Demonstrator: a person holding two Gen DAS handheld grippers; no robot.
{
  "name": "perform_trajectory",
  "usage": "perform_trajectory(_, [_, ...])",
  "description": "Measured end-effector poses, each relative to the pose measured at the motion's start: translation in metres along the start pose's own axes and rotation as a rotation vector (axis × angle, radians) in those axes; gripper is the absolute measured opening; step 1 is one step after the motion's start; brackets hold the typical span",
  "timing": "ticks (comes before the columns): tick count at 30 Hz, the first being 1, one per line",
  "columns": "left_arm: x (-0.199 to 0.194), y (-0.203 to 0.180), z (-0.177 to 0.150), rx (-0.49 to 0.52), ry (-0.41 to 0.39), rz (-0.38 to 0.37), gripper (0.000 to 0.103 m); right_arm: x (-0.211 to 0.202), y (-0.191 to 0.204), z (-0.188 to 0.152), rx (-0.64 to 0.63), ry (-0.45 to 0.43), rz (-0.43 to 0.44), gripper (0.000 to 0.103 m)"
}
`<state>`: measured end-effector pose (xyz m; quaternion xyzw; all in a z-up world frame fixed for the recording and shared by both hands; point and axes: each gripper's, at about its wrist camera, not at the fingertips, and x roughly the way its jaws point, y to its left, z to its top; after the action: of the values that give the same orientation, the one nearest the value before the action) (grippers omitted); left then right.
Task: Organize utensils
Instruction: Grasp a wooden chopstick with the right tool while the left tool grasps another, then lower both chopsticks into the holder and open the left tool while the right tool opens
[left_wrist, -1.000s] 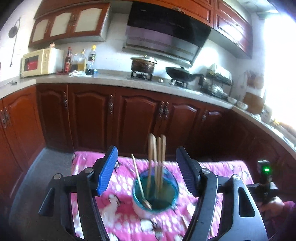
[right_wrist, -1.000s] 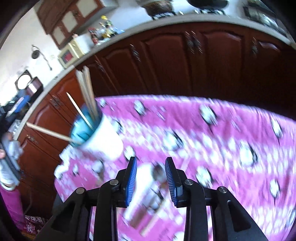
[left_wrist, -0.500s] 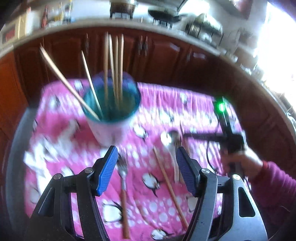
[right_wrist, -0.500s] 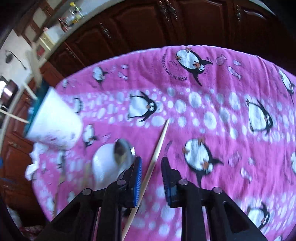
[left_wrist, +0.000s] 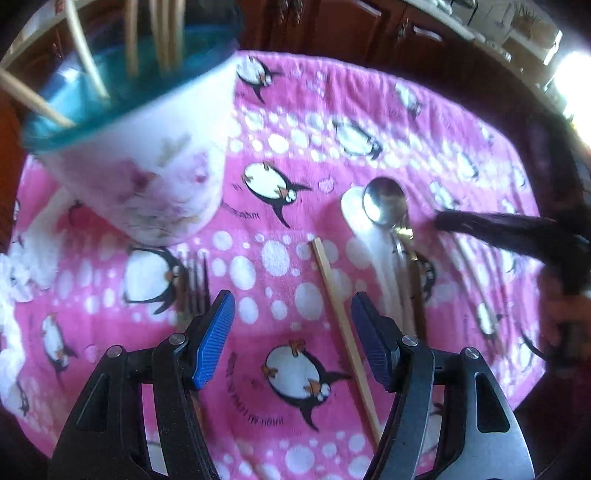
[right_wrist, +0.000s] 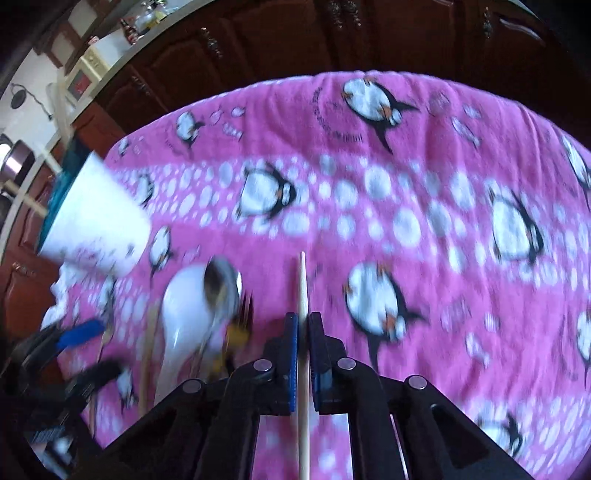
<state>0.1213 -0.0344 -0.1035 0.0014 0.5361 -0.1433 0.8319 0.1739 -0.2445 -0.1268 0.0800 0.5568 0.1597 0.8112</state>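
Surface: we find a pink penguin-print cloth (right_wrist: 424, 155) spread over the whole surface, with dark wooden cabinets (right_wrist: 295, 40) behind it.
Holder: we note a white cup with a teal inside (left_wrist: 147, 155) standing upright at the far left of the cloth; several chopsticks (left_wrist: 162, 33) stand in it, their tops blurred.
Right tongs (right_wrist: 303, 325): we record them closed tight on a single pale chopstick (right_wrist: 303, 280), the blue pads pressing both sides of it. They have just been closing. The stick runs straight ahead between the pads, its tip lying over the cloth; whether the tip touches the cloth we cannot tell.
Left tongs (left_wrist: 291, 328): we record them wide open above the cloth and holding nothing.
Loose chopstick (left_wrist: 343, 321): it lies flat on the cloth, slanting under the gap of the left tongs, nearer their right pad.
Fork (left_wrist: 194, 284): it lies on the cloth just beside the cup's base, its tines toward the cup and its handle under the left pad.
Spoons: a metal spoon (left_wrist: 386, 201) rests across a white ceramic spoon (left_wrist: 354, 218), right of the loose chopstick.
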Motion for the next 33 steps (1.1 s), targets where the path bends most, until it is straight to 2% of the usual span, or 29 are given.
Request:
perform_trajectory(5, [0.013, -0.005, 0.008, 0.016, 0.016, 0.016, 0.062, -0.004, 0.0, -0.019, -0.042, 0.075, 0.0, 0.005])
perform_trajectory(9, [0.02, -0.01, 0.015, 0.047, 0.027, 0.035, 0.059, -0.006, -0.003, -0.009, -0.025, 0.073, -0.007, 0.008])
perform_trajectory(14, [0.031, -0.018, 0.02, 0.106, 0.039, 0.072, 0.055, 0.003, 0.0, -0.002, -0.07, 0.1, -0.045, 0.008])
perform_trajectory(16, [0.032, -0.023, 0.02, 0.144, 0.026, 0.082, 0.032, 0.004, 0.005, -0.002, -0.104, 0.092, -0.06, 0.008])
perform_trajectory(18, [0.031, -0.026, 0.022, 0.154, 0.022, 0.058, 0.012, -0.001, 0.007, -0.005, -0.122, 0.065, -0.056, 0.005])
perform_trajectory(20, [0.025, -0.021, 0.024, 0.115, 0.028, -0.011, 0.004, -0.009, 0.006, -0.006, -0.104, 0.033, -0.039, 0.005])
perform_trajectory(23, [0.0, -0.013, 0.023, 0.085, -0.032, -0.075, 0.004, -0.035, 0.005, -0.01, -0.084, -0.035, 0.014, 0.005])
perform_trajectory(33, [-0.094, 0.004, 0.023, 0.037, -0.231, -0.149, 0.004, -0.115, 0.02, -0.026, -0.121, -0.191, 0.086, 0.005])
